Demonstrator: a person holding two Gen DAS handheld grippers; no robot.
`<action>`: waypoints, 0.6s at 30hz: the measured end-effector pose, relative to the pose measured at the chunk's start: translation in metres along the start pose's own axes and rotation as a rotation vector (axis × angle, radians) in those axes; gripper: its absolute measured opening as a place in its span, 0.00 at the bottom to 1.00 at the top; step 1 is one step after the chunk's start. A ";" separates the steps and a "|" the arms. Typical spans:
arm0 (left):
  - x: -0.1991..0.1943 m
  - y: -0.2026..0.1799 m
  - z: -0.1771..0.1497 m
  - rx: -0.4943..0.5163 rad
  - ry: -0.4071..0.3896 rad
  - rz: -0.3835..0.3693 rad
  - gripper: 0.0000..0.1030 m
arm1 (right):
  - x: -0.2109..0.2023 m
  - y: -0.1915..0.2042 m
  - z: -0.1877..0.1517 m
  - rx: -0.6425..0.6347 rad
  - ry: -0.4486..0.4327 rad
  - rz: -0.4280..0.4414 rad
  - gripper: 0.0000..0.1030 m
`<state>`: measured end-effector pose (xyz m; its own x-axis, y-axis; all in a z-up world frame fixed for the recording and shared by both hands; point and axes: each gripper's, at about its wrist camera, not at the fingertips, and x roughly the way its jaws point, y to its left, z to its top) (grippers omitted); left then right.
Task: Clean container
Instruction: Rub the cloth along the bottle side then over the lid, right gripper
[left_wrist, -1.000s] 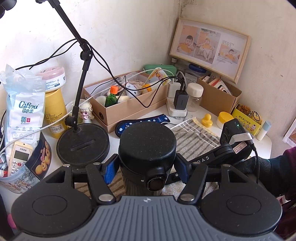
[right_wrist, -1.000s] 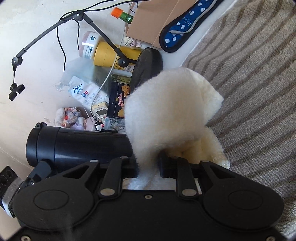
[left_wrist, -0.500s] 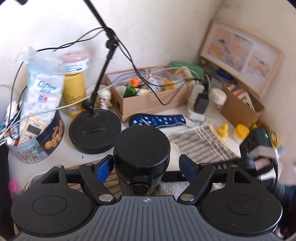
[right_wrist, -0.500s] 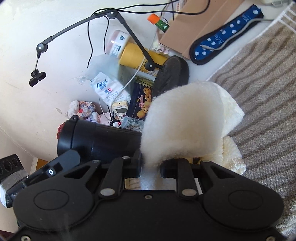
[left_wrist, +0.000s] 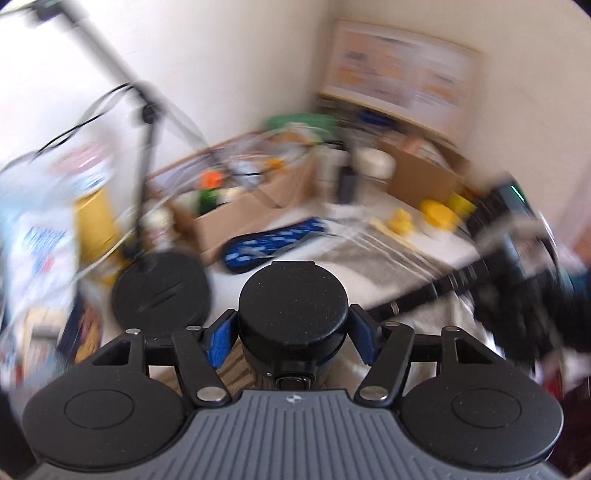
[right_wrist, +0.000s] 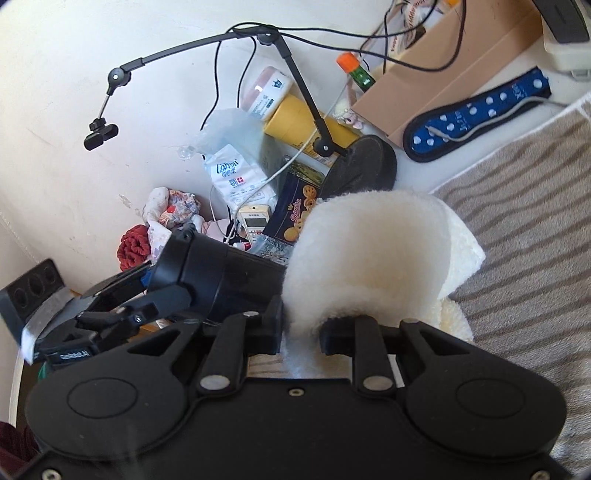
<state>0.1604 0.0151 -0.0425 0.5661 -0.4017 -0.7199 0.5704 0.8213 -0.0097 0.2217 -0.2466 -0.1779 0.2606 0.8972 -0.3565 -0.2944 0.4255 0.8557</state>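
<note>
Over cluttered white tabletop (right_wrist: 436, 173), left hand-held gripper (left_wrist: 293, 334) clamps black cylindrical flask (left_wrist: 293, 306); right hand-held gripper (right_wrist: 301, 332) pinches fluffy white cloth (right_wrist: 369, 254).

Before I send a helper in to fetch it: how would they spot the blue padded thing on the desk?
Start at the long brown cardboard box along the wall. Directly in front of it, on the white desk beside the striped towel, lies the blue pad. It is the only flat, elongated, dark blue item with white dots, and a thin white cord crosses it.
</note>
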 end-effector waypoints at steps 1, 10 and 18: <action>-0.001 0.001 -0.001 0.073 -0.002 -0.050 0.61 | -0.002 0.002 0.001 -0.008 -0.001 0.003 0.19; -0.002 0.007 0.009 0.181 0.010 -0.118 0.62 | -0.012 0.012 0.003 -0.066 0.001 0.000 0.19; 0.004 -0.011 0.003 -0.072 0.006 0.048 0.69 | -0.019 0.031 0.009 -0.146 0.004 0.014 0.19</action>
<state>0.1578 0.0034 -0.0433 0.5881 -0.3593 -0.7246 0.4985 0.8666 -0.0251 0.2156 -0.2514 -0.1413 0.2519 0.9035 -0.3469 -0.4289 0.4255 0.7969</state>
